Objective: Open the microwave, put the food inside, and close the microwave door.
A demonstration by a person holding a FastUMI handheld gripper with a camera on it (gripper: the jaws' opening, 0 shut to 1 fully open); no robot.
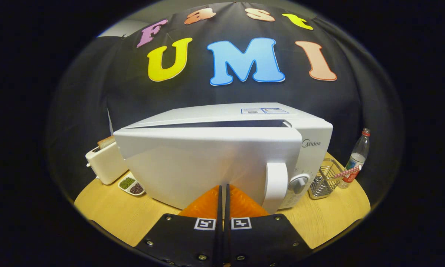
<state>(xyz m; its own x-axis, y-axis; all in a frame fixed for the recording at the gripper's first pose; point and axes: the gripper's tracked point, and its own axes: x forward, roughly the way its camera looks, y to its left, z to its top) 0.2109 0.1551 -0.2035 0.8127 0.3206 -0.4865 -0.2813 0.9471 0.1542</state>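
Gripper view. The gripper has its two fingers drawn together, with a thin slit between them and nothing held; their tips lie against, or just short of, the front face of the microwave door, and actual contact cannot be told. The microwave stands directly ahead of the fingers on a round wooden table. Its door is not fully shut: it stands slightly ajar, swung out at the side to the right of the fingers, and a dark gap shows along its top edge between door and cabinet. The door handle, a vertical white bar, lies just to the right of the fingertips, and beyond it sits the control dial on the microwave's front panel. The inside of the oven is hidden behind the door, so whether the food is inside cannot be told.

To the left of the fingers and beside the microwave stands a white toaster with a slice of bread standing up out of its slot. In front of the toaster, nearer the gripper, lies a small two-compartment dish, one compartment holding something green and the other something dark. To the right of the microwave is a wire basket with a red-and-white striped stick lying across its rim, and just beyond it a clear plastic bottle with a red cap stands upright.
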